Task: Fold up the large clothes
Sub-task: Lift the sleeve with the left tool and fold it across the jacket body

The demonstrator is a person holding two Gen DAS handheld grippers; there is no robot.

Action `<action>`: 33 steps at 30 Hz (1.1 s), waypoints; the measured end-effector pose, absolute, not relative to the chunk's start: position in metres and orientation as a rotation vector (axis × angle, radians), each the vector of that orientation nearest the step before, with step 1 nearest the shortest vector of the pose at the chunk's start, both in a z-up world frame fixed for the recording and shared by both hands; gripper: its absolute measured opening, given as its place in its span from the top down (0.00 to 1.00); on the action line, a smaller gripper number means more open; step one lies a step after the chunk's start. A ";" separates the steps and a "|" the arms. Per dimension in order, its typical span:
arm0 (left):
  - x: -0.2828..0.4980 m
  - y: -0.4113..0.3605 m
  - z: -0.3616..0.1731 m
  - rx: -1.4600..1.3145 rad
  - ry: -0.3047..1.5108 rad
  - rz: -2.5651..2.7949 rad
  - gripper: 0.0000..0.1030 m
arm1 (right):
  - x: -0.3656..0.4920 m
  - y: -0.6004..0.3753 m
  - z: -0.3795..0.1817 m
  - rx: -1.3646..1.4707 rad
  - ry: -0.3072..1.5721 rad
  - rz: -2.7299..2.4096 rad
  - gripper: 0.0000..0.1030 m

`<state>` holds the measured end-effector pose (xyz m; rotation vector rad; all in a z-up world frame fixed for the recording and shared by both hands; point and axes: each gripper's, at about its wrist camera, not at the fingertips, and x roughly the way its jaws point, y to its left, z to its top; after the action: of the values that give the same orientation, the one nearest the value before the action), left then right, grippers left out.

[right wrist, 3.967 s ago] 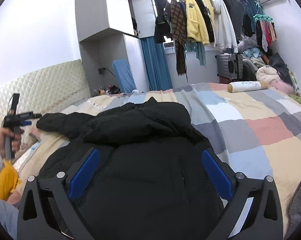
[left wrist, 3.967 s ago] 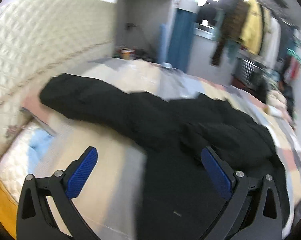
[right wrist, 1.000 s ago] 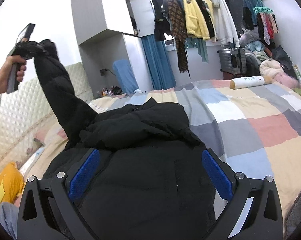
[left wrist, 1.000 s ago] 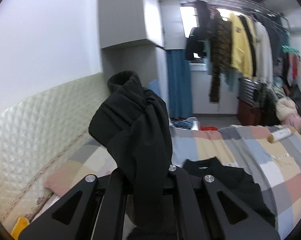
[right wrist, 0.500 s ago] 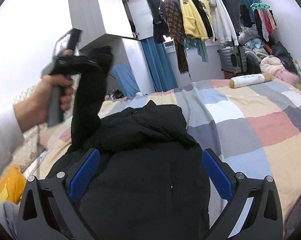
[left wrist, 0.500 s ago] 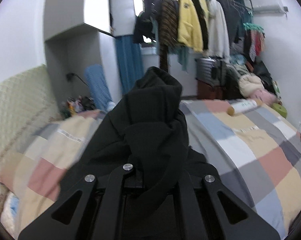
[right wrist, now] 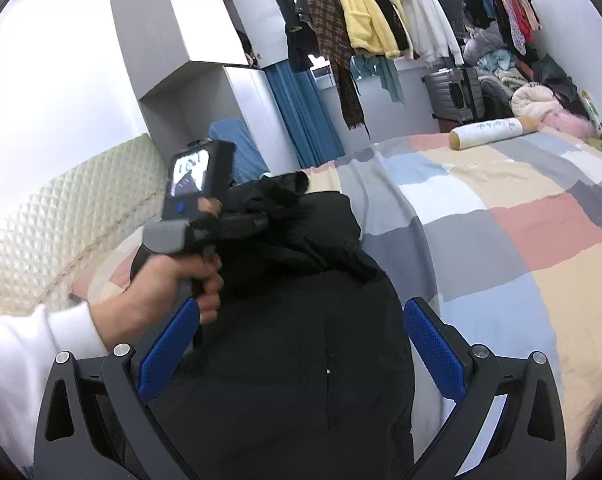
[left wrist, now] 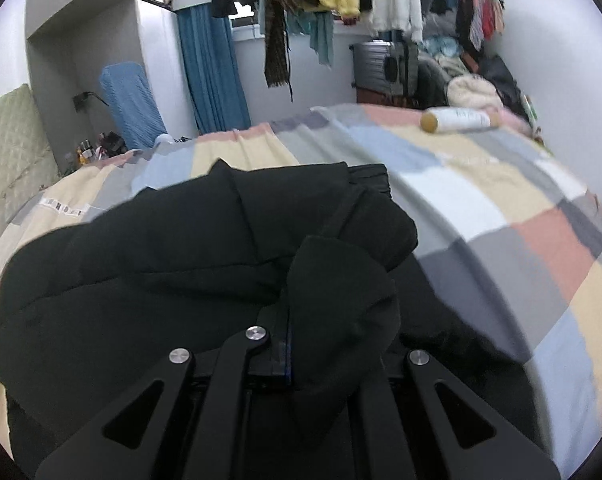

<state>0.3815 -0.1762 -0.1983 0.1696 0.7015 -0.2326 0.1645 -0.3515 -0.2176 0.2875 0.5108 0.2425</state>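
A large black padded jacket [right wrist: 293, 340] lies on the checked bedspread [right wrist: 541, 240]. My left gripper [left wrist: 289, 344] is shut on the jacket's sleeve cuff [left wrist: 341, 300], which bunches over its fingers and hides them; it holds the sleeve over the jacket body [left wrist: 141, 264]. In the right wrist view the left gripper [right wrist: 261, 216] shows in a hand above the jacket's upper part, sleeve end [right wrist: 289, 184] sticking out. My right gripper [right wrist: 301, 352] is open and empty, low over the jacket's lower part.
A cream bolster [right wrist: 493, 132] lies at the bed's far side. A quilted headboard [right wrist: 61, 220] is on the left. Hanging clothes [right wrist: 365, 12], a suitcase [right wrist: 457, 92] and piled bedding [right wrist: 541, 104] fill the back wall.
My left gripper has swung the held sleeve from high in the air down and across onto the jacket body. My right gripper has stayed open over the jacket's lower part.
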 end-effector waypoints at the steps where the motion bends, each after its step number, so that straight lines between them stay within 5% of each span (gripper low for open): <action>1: 0.381 -0.176 -0.202 0.172 0.706 -0.234 0.96 | 0.166 -0.353 -0.218 0.289 0.516 0.240 0.00; 19: 0.387 -0.168 -0.215 0.111 0.800 -0.244 0.90 | 0.185 -0.344 -0.230 0.251 0.562 0.224 0.00; 22: 0.379 -0.159 -0.207 0.091 0.825 -0.256 0.66 | 0.186 -0.343 -0.229 0.249 0.549 0.223 0.00; 24: 0.367 -0.151 -0.198 0.086 0.812 -0.260 0.35 | 0.186 -0.340 -0.229 0.238 0.548 0.224 0.00; 26: 0.355 -0.143 -0.190 0.089 0.782 -0.254 0.23 | 0.186 -0.337 -0.229 0.232 0.548 0.231 0.00; 33: 0.314 -0.102 -0.162 0.069 0.724 -0.197 0.23 | 0.180 -0.324 -0.224 0.198 0.524 0.250 0.00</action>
<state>0.3142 -0.1023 -0.1615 0.0694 0.7245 -0.1968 0.1800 -0.3240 -0.2237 0.1983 0.5235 0.2497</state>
